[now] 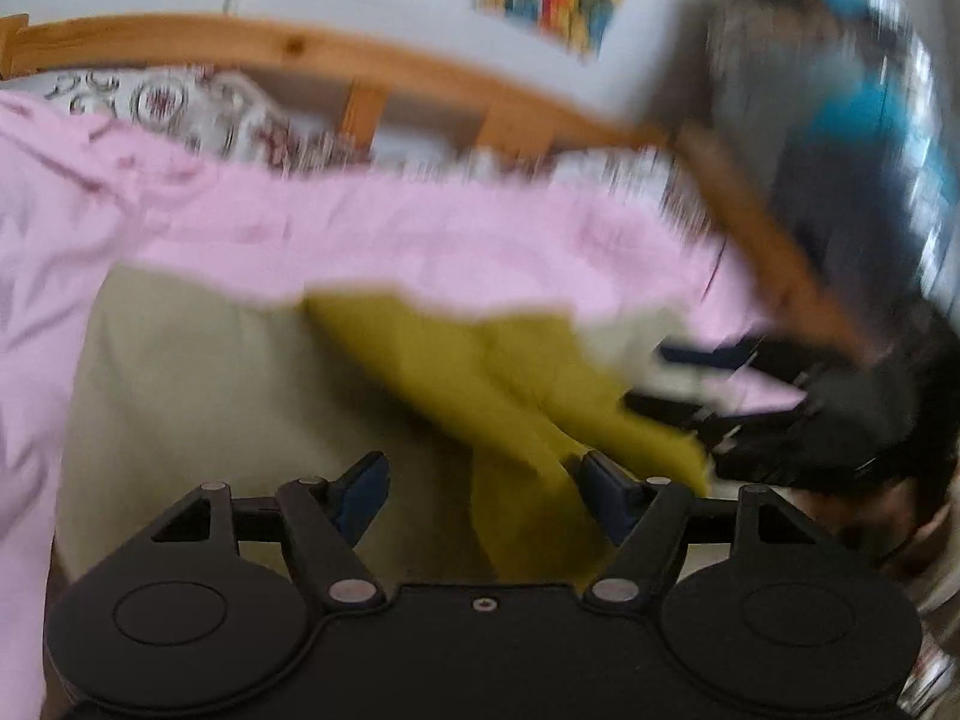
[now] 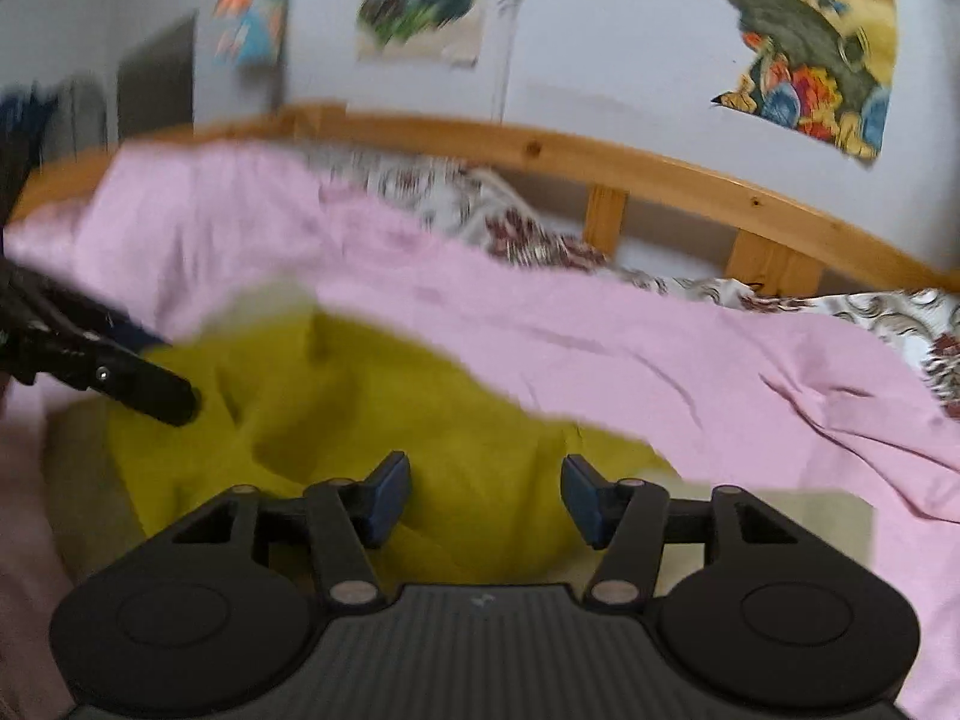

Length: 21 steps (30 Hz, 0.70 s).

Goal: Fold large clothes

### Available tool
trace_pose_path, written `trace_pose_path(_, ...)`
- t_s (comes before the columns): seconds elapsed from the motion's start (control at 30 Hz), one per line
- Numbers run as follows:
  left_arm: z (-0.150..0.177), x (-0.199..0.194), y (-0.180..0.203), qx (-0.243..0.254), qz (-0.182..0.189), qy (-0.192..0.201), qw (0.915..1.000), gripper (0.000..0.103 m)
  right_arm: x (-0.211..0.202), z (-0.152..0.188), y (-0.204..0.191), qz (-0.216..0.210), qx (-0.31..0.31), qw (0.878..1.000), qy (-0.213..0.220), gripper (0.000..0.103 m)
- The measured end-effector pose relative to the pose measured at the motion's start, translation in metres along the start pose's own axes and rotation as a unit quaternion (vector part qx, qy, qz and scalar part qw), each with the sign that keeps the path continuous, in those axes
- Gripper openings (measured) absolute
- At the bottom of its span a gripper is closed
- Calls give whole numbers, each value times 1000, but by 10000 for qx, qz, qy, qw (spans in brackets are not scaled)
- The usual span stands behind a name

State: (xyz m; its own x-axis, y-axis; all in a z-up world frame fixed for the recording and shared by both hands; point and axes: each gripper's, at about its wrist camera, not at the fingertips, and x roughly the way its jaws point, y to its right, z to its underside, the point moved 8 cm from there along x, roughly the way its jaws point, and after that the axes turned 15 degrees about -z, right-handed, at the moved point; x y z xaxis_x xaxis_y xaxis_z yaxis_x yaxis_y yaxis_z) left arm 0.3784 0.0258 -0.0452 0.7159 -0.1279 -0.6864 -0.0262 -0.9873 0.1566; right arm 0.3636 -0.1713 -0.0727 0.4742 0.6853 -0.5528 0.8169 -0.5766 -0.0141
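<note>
A mustard-yellow garment (image 1: 480,384) lies crumpled on a pale cream cloth (image 1: 198,396) on the bed; it also shows in the right wrist view (image 2: 360,420). My left gripper (image 1: 480,495) is open, its fingers astride a strip of the yellow garment without pinching it. My right gripper (image 2: 486,495) is open just above the yellow garment. The right gripper shows at the right of the left wrist view (image 1: 708,402), and the left gripper at the left of the right wrist view (image 2: 138,384). Both views are motion-blurred.
A pink sheet (image 2: 600,336) covers the bed behind the garment and wraps its sides (image 1: 360,240). A floral pillow (image 2: 516,222) lies against the wooden bed rail (image 2: 600,156). Posters (image 2: 804,42) hang on the wall.
</note>
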Motion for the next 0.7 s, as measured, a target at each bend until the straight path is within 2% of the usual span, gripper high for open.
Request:
trace_pose_path(0.1, 31, 13, -7, -55, -197, -382, 9991, 71, 10, 28, -13, 260, -141, 9995, -110, 64)
trace_pose_path(0.2, 50, 26, -19, -248, -282, -565, 9977, 72, 22, 46, -21, 426, -166, 9989, -80, 64)
trace_pose_path(0.4, 66, 43, -21, -139, -343, -410, 9985, 72, 42, 71, -22, 590, -210, 9980, -93, 69)
trace_pose_path(0.57, 58, 29, -20, -382, -314, -380, 9981, 73, 27, 58, -14, 592, 48, 9982, 2, 72)
trace_pose_path(0.67, 49, 6, -24, -589, -223, 18, 9980, 75, 5, 35, -14, 792, 132, 9960, 381, 82)
trace_pose_path(0.7, 46, -2, -25, -684, -212, 221, 9972, 76, -2, 25, -15, 810, 191, 9949, 573, 89)
